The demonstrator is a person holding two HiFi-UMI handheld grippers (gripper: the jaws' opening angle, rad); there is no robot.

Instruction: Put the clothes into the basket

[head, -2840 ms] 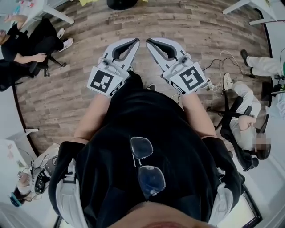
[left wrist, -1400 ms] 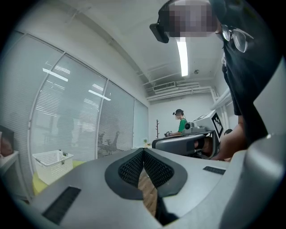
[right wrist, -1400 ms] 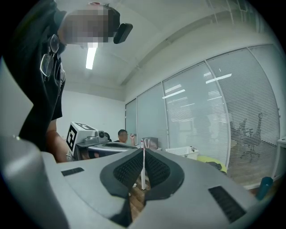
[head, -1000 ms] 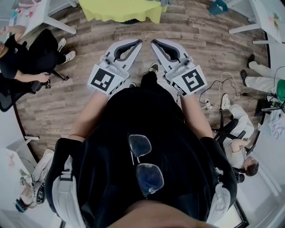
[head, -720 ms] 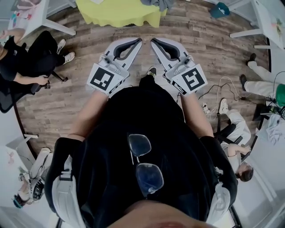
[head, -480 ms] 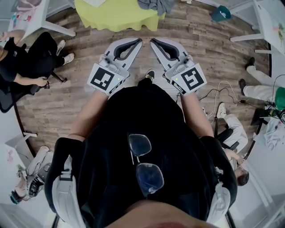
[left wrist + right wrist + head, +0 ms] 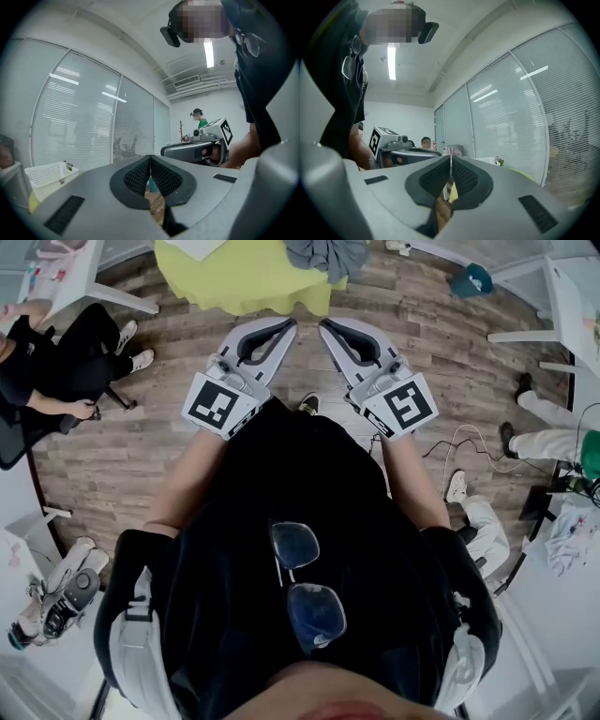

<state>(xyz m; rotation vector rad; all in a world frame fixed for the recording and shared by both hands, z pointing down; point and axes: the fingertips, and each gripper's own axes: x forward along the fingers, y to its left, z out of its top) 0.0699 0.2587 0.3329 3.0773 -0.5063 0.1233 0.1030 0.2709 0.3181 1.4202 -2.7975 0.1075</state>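
The left gripper (image 7: 150,157) has its jaws fully closed, the ribbed pads meeting along one line with nothing between them. The right gripper (image 7: 450,160) is in the same condition: pads together, nothing held.

Compared with half a second earlier, the yellow-covered table (image 7: 244,277) and the grey clothes (image 7: 325,253) reach further down from the top edge of the head view. Nearly three seconds earlier only a scrap of yellow showed there. The two grippers keep the same arrangement throughout.

Both grippers are held side by side in front of the person's torso, above the wooden floor (image 7: 141,456). The jaws point forward and the tips angle toward each other without touching. The marker cubes sit at the rear, next to the bare forearms.

The grey clothes lie on the table, well ahead of both grippers. A white lattice basket (image 7: 47,174) appears at the lower left of the left gripper view, with a yellow surface just below it.
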